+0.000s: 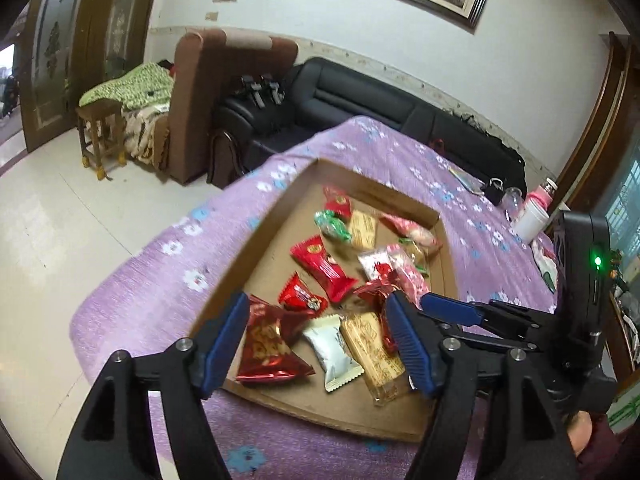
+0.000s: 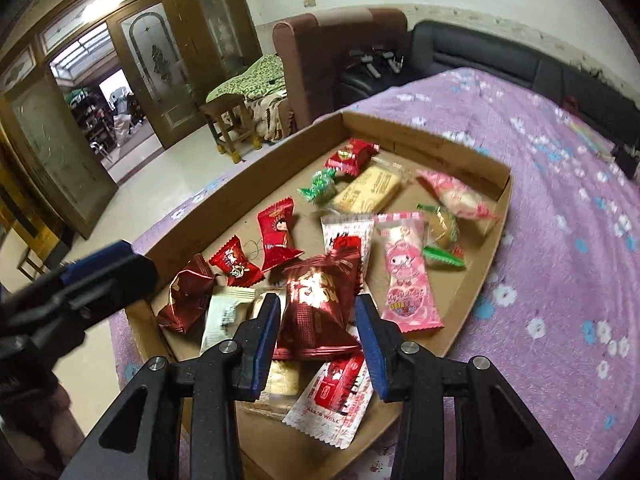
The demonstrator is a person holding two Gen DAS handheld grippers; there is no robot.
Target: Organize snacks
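Right hand-held gripper (image 2: 316, 332) straddling a dark red foil pouch (image 2: 320, 304), blue pads on either side; whether already clamped or only closing in, cannot tell. Pouch directly ahead between the fingers, long axis running away from the camera, resting atop other packets near the front of the cardboard tray (image 2: 400, 130). Left hand-held gripper (image 1: 316, 344) spread wide and empty, poised over a second red pouch (image 1: 268, 346), a white packet (image 1: 334, 350) and a tan biscuit pack (image 1: 374, 350) at the tray's near edge. Right side nearer its target.

Tray on the purple flowered tabletop (image 2: 560, 200), holding all the snacks: red candies, green sweets, a pink cartoon packet (image 2: 406, 276).
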